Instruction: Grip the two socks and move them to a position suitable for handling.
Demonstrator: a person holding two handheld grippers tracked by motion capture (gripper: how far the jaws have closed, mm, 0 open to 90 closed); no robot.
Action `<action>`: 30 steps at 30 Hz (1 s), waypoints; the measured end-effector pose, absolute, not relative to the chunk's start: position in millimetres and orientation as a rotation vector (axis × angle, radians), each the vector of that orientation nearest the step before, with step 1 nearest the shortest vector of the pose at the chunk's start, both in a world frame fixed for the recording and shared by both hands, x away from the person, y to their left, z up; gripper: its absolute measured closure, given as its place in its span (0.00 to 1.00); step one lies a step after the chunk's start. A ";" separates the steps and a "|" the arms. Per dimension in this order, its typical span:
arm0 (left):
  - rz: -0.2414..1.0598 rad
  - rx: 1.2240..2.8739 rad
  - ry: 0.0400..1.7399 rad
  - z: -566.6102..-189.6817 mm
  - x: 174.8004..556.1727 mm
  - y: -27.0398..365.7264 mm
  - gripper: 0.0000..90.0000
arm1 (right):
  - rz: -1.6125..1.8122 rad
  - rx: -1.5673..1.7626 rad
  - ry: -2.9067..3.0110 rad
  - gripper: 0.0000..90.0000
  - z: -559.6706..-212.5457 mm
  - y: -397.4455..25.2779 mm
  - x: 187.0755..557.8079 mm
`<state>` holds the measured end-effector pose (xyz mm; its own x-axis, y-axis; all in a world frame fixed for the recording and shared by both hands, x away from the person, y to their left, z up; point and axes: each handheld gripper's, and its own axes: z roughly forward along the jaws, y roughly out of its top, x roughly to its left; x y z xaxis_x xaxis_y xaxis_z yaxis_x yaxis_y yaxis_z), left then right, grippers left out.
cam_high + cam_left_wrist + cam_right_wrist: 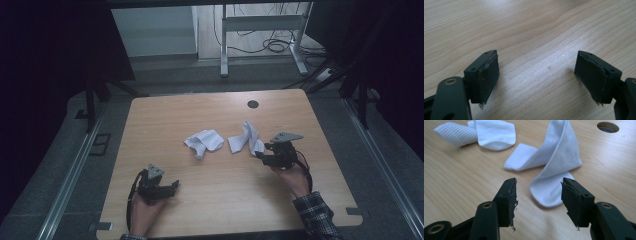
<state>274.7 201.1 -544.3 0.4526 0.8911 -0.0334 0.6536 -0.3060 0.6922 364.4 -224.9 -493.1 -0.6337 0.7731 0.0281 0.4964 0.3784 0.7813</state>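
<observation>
Socks: 2 white ones lay mid-table, the right sock (554,167) twisted, the left sock (486,135) crumpled beside it.
Right gripper (539,192): jaws apart, just short of the right sock's toe.
Left gripper (536,72): jaws wide apart over bare table (529,30).

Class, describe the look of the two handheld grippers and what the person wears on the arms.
Both the left gripper and right gripper are black, each topped with a grey three-cornered plate and trailing a black cable. Their jaw pads are black with frayed edges. The right sleeve is dark plaid.
</observation>
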 end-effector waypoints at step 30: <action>0.477 2.064 1.283 -544.3 274.7 201.2 0.22 | 0.999 1.198 2.269 0.98 -510.0 -196.5 413.2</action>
<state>274.7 201.2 -544.3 0.4540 0.8904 -0.0325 0.6528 -0.3076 0.6923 413.2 -196.5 -510.0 -0.5612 0.8276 -0.0077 0.5533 0.3821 0.7402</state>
